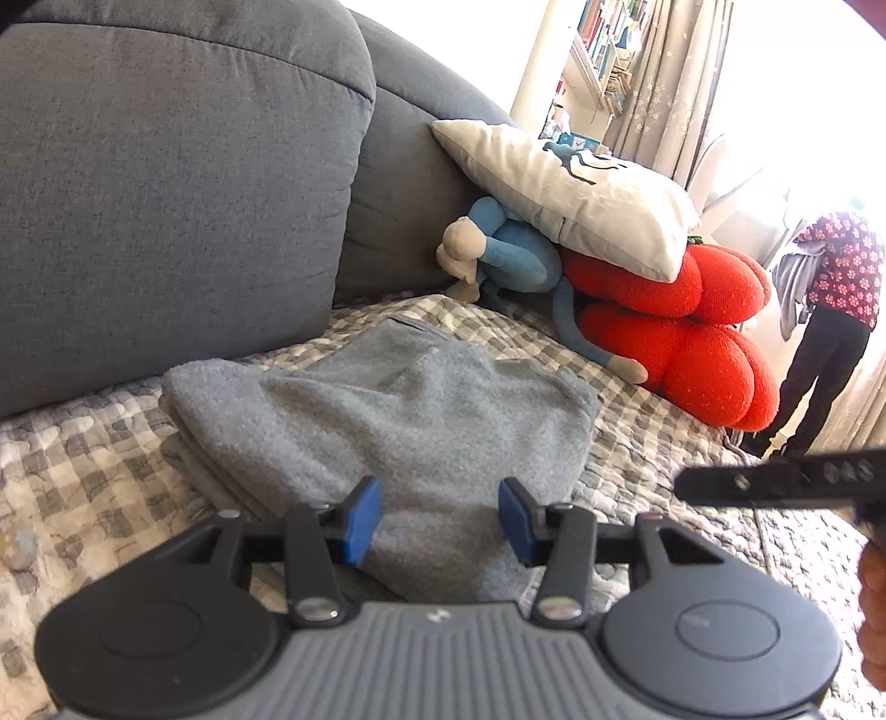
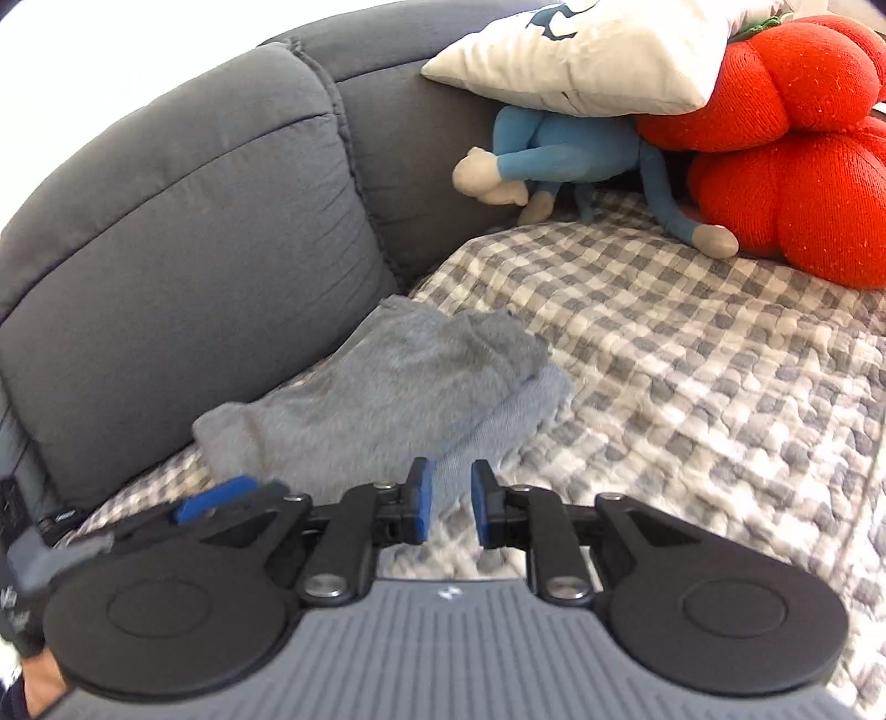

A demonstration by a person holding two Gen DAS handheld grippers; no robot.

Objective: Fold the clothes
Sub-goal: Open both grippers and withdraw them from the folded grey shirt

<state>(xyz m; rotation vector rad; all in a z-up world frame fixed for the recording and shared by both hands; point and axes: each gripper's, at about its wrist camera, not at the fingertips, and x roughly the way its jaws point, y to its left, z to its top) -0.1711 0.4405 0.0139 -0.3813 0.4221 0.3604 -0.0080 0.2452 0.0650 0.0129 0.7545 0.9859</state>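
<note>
A folded grey garment (image 1: 387, 421) is lying on a checked quilt (image 1: 99, 471) covering a grey sofa (image 1: 166, 194), its far edge reaching toward the sofa's back cushion. In the left wrist view, the left gripper (image 1: 440, 518) is hovering over the garment's near edge, its blue pads standing apart with grey fabric showing between them but not pinched. In the right wrist view, the right gripper (image 2: 448, 507) is sitting at the garment's near corner, its jaws parted by a narrow gap with nothing clamped; cloth and quilt are showing through the gap. The left gripper's blue pad is also showing in that view's lower left, just beside the garment's near edge.

Toward the quilt's far end, a white pillow (image 1: 570, 194) is leaning on two stacked red cushions (image 1: 692, 332), with a blue plush toy (image 1: 515, 255) tucked underneath against the sofa back. These are lying well apart from the garment. Beyond the sofa's end, a person (image 1: 830, 310) in a red patterned top and dark trousers is standing near bright curtains (image 1: 675, 83), and a bookshelf (image 1: 603, 50) is showing behind.
</note>
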